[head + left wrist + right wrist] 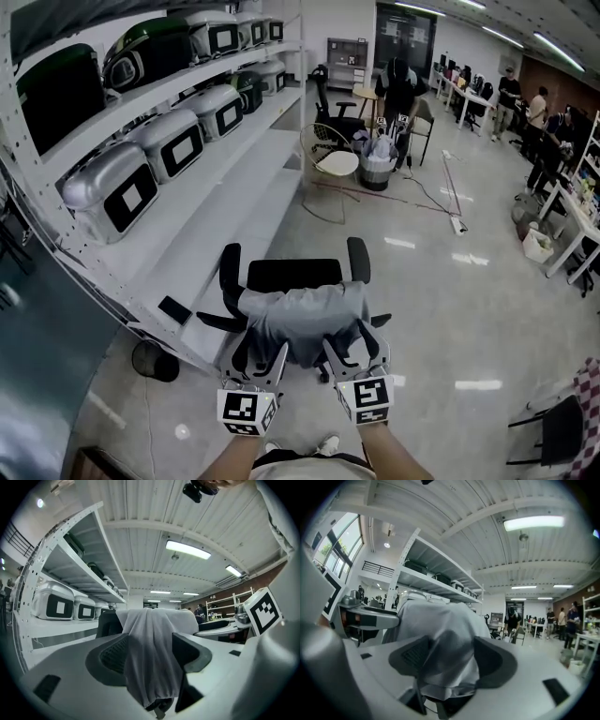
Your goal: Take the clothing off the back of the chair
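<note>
Clothing [305, 321], grey and loose, lay draped over the top edge of the back of a black office chair [292, 274]. It covered the back and hung down its rear side, toward the person holding the grippers. The chair stood on the pale floor [441, 309], just beside the bottom edge of the long white shelving [234, 202], whose upper boards carried rows of grey appliances [112, 192].

Both grippers were held about level behind the chair, side by side. The left gripper [264, 360] had its jaws wide apart. In the left gripper view a hanging fold of the clothing ran down between them, toward the left edge of the chair back, and the pads were not squeezing it. The right gripper [354, 352] likewise had its jaws spread. The cloth toward the right edge of the chair back bulged into the gap between them and was not pinched.

The marker cube [248, 411] of the left gripper showed near the bottom edge of the head view. Far across the floor, well apart from the chair, a person [398, 89] in dark clothes stood.
</note>
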